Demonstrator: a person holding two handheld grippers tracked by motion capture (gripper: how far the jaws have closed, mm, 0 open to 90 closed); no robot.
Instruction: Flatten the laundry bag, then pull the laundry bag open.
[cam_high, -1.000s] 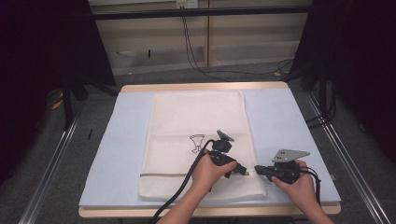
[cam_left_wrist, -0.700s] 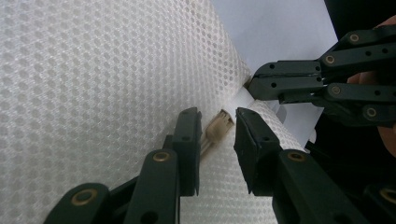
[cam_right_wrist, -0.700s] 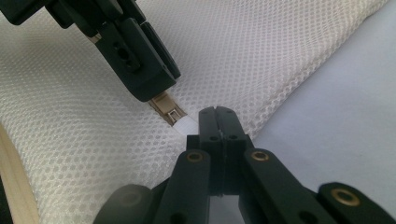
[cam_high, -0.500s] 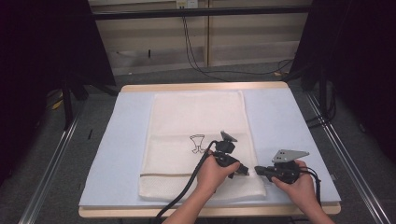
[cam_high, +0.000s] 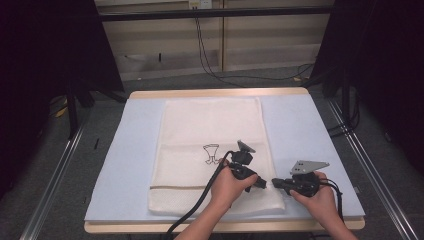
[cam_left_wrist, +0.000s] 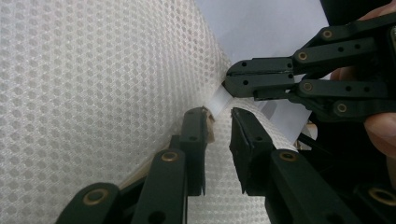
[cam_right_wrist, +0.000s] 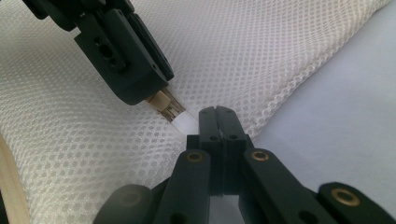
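While the high view sets the whole scene, a white mesh laundry bag (cam_high: 212, 155) lies flat on a pale blue mat (cam_high: 310, 130) covering the table (cam_high: 220, 93), with a small black drawing (cam_high: 212, 153) near the bag's middle and a tan band (cam_high: 175, 186) across its near end. Both of the person's hands come in from the bottom edge and meet at the bag's near right corner, the left gripper (cam_high: 261, 183) and the right gripper (cam_high: 276, 183) almost tip to tip; at this distance the thing between them is too small to make out.

The left gripper view supplies it: a short white pull tab (cam_left_wrist: 219, 100) runs from a small beige zipper slider (cam_left_wrist: 208, 122) at the bag's edge to the right gripper, whose 2 jaws are clamped together on the tab's far end. The left gripper's own jaws stand on either side of the slider with a narrow gap showing; they have just been closing, and whether the pads press on the slider cannot be told.

From the right gripper view the mirror of this appears: its 2 jaws are pressed shut with the white tab emerging from their tips, the beige slider just beyond, sitting under the left gripper's jaws. This view also shows the mesh bag's edge running diagonally against the blue mat.
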